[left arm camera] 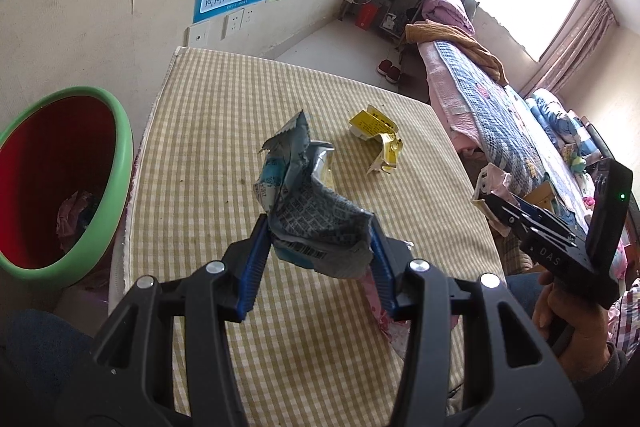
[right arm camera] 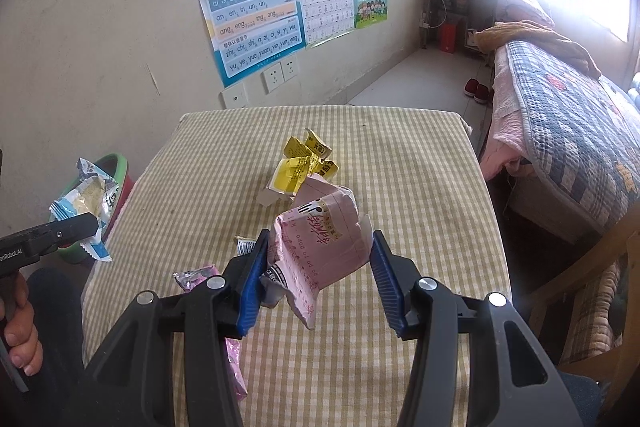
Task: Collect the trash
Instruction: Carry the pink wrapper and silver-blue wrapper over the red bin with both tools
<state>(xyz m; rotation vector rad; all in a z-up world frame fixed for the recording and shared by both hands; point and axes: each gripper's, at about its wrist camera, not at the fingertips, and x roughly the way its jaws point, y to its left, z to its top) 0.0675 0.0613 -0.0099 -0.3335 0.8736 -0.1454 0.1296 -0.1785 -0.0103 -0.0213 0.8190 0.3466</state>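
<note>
My left gripper (left arm camera: pixel 318 233) is shut on a crumpled blue and grey snack wrapper (left arm camera: pixel 308 203) and holds it above the checked table (left arm camera: pixel 208 155). The wrapper also shows in the right wrist view (right arm camera: pixel 90 201), near the bin. My right gripper (right arm camera: pixel 318 247) is shut on a crushed pink carton (right arm camera: pixel 320 239) and holds it above the table. A torn yellow carton (left arm camera: pixel 376 139) lies on the table's middle; it also shows in the right wrist view (right arm camera: pixel 300 171). The red bin with a green rim (left arm camera: pixel 60 179) stands left of the table and holds some trash.
A small pink wrapper (right arm camera: pixel 196 277) and a small dark wrapper (right arm camera: pixel 245 246) lie on the table near me. A pink packet (right arm camera: pixel 234 363) lies under my right gripper. A bed (right arm camera: pixel 572 131) stands to the right, a chair (right arm camera: pixel 592 291) beside it. The wall with posters is behind.
</note>
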